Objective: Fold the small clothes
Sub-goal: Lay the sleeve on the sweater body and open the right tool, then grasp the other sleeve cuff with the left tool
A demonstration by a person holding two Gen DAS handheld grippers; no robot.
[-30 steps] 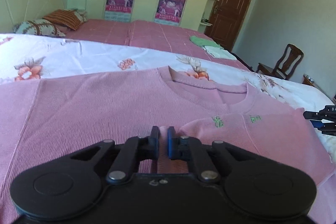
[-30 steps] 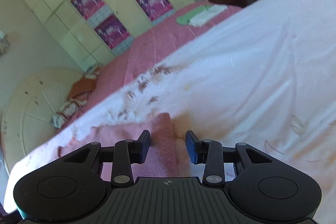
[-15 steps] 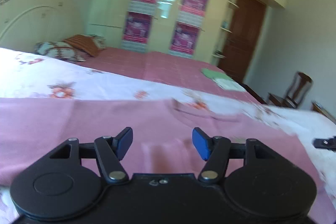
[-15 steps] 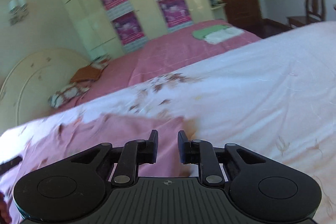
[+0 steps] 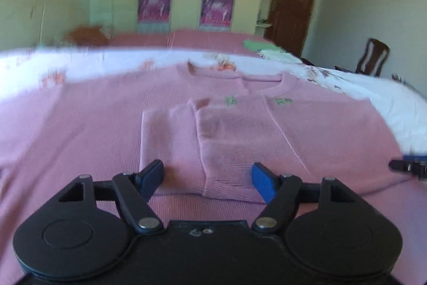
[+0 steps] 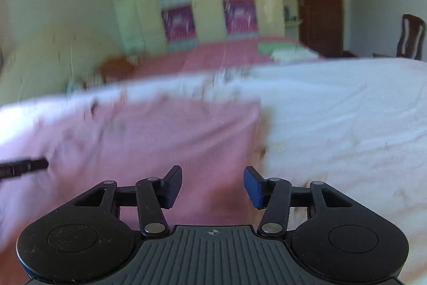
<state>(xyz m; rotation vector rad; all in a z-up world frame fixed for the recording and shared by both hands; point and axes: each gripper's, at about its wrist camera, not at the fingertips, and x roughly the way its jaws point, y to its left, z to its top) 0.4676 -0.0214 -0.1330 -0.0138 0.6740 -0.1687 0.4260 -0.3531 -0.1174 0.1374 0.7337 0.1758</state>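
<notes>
Pink knit fabric fills both views: the sweater point(image 5: 267, 130) lies flat and face up on the white floral sheet point(image 5: 373, 87) of the bed, neckline pointing away, with one sleeve point(image 5: 170, 148) already folded across the chest, its cuff end near the camera.

The main risk, as it looks from here, is that the folded sleeve slips back out. It rests loosely on the body panel with nothing pinning it, and any drag from a passing finger could pull it askew. A second risk is a bad regrasp: the knit is soft and layered, so a gripper closing near the sleeve edge could pinch two layers instead of one and bunch the fold. Both pictures are blurred, so the exact edges are hard to judge.

The left gripper point(image 5: 208, 178) has just been opening; its jaws stand wide apart above the folded sleeve, with cloth behind the gap but nothing pressed between the pads. The right gripper point(image 6: 212, 186) has also just been opening, to a moderate gap. It hovers over the sweater's side edge, where pink meets white sheet, and grips nothing.
</notes>
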